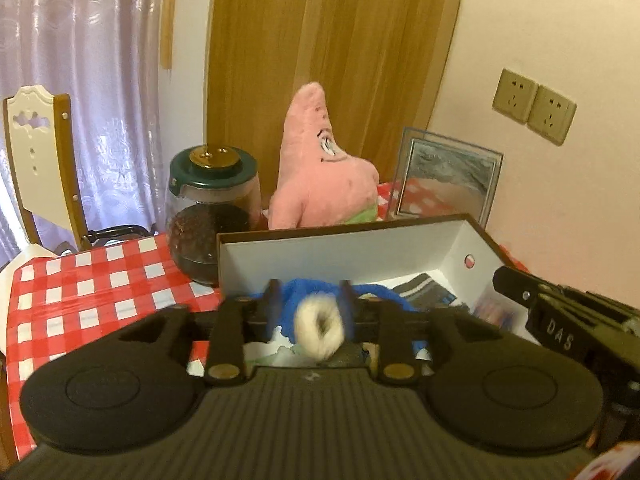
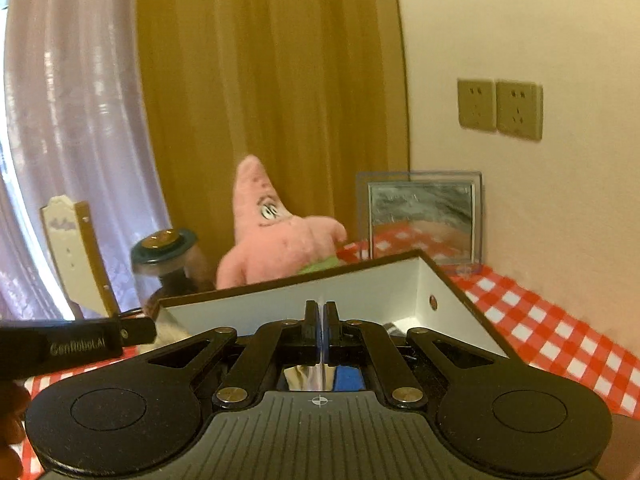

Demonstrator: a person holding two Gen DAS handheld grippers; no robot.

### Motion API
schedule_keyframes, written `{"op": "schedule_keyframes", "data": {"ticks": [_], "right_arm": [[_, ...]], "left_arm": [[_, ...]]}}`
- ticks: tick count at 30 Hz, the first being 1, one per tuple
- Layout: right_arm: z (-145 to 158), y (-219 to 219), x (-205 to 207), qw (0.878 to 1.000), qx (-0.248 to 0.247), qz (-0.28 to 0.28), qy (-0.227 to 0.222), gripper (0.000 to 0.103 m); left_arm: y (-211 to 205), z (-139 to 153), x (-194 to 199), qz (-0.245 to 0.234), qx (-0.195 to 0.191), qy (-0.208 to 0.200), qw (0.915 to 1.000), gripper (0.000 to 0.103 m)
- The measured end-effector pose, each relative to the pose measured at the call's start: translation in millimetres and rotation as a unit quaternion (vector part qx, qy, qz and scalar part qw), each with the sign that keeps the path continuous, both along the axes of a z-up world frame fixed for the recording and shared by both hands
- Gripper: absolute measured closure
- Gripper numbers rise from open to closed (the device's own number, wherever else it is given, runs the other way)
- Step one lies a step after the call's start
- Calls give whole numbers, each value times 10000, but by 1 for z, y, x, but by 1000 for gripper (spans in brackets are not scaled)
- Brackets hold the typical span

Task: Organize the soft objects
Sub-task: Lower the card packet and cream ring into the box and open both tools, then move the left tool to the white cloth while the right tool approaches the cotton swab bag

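Left gripper [image 1: 308, 300] pinches a blue and white fuzzy toy [image 1: 318, 320] between its fingers, right above the open white box [image 1: 320, 256]. Right gripper [image 2: 320, 316] fingers nearly closed, holding nothing visible. Beyond the fingertips: checkered tablecloth [image 1: 100, 280], pink starfish plush [image 1: 320, 168], glass jar [image 1: 212, 208], brown curtain [image 1: 320, 40], wall sockets [image 1: 534, 106].

Home — curtains [image 1: 100, 80], checkered tablecloth [image 1: 100, 280]
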State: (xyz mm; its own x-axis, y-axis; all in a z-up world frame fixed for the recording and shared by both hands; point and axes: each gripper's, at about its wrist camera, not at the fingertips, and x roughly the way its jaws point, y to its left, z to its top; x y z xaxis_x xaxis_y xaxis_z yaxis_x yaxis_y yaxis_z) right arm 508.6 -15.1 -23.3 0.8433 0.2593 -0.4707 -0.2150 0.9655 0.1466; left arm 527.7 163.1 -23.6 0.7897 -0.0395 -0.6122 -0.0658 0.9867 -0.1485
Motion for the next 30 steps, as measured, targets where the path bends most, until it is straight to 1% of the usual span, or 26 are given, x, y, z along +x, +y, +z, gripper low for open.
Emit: {"op": "schedule_keyframes", "data": {"ticks": [1,2,3,4,6,11,17,25,30], "right_arm": [[-1,-1,4,10000,40,3,74,89],[-2,-2,5,9999,71,19,115,69],[-2,-4,5,9999,83,7,98,58],[-2,-4,4,9999,81,-23,61,44],[-2,-4,1,10000,70,41,37,43],[0,0,-18,9985,41,521,165,43],[0,2,-51,9950,66,951,297,42],[-4,-11,-94,9897,55,1315,571,41],[-12,-23,-117,9871,-25,1408,757,41]], "left_arm": [[0,-2,2,2,17,32,10000,62],[0,-5,5,-4,28,66,10000,61],[1,-7,6,-38,32,88,9999,61],[2,-9,6,-43,40,109,9999,61],[4,-13,3,-23,28,185,9998,61],[16,-18,-17,130,-101,317,9994,61],[25,-17,-58,260,-75,368,9990,61],[27,-9,-117,391,-36,326,9987,61],[19,-8,-146,409,-37,350,9985,61]]}}
